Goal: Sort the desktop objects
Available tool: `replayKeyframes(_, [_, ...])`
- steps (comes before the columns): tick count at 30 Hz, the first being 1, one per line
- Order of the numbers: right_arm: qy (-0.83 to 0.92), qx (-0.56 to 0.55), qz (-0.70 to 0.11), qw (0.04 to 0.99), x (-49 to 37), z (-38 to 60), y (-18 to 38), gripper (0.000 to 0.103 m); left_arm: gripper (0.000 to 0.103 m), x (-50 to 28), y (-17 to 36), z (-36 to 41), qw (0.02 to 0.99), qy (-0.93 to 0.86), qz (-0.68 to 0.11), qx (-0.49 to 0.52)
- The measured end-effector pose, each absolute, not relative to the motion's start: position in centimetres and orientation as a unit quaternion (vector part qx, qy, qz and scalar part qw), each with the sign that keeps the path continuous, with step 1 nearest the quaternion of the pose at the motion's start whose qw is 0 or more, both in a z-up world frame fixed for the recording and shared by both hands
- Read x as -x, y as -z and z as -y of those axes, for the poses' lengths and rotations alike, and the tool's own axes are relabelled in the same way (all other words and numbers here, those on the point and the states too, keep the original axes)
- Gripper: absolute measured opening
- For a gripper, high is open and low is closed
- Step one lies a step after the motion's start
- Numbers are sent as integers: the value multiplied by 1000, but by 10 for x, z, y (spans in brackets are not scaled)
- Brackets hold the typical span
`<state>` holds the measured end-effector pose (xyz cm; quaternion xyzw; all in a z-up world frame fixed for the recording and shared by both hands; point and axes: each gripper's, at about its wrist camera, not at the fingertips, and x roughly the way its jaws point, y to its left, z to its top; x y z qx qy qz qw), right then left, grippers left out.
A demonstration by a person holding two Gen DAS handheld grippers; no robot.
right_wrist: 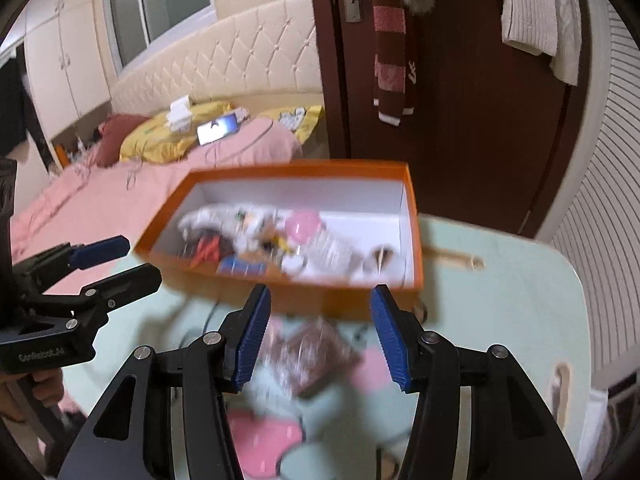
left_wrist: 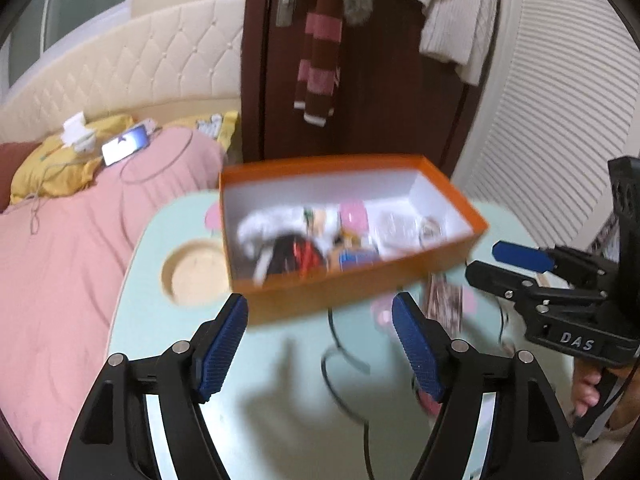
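An orange box (left_wrist: 352, 284) with a white inside stands on the pale green table (left_wrist: 280, 380); it also shows in the right wrist view (right_wrist: 280, 284). It holds several small items, among them a white cloth (left_wrist: 272, 224) and a pink round thing (right_wrist: 302, 226). My left gripper (left_wrist: 320, 316) is open and empty, just in front of the box. My right gripper (right_wrist: 318, 324) is open and empty, above a brown patterned packet (right_wrist: 316, 354) lying on the table in front of the box. A black cable (left_wrist: 340, 376) lies on the table.
A bed with a pink cover (left_wrist: 80, 248) lies left of the table, with a phone (left_wrist: 126, 146) on it. A dark door (left_wrist: 384, 80) with hanging clothes stands behind the box. A round recess (left_wrist: 196, 272) is set in the table's left side.
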<state>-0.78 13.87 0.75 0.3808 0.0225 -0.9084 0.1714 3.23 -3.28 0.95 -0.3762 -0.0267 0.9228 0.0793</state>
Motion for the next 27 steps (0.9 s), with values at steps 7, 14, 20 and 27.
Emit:
replayKeyframes(7, [891,-422,-19,167,-28,-145,24,53,75,-49,27,27,67,-905,42,418])
replayKeyframes(14, [875,-468,-19,121,-26,-155,50,54,79,-51,44,18,31,-906,9,421])
replayKeyframes(20, [878,-464,-57,103,-30,-149,53,65,102,-52,56,9,6,-909,-13,417])
replayKeyframes(27, [882,-456,-57,103,-27,-152,59,87,102,-54,57,9,9,-916,-12,402])
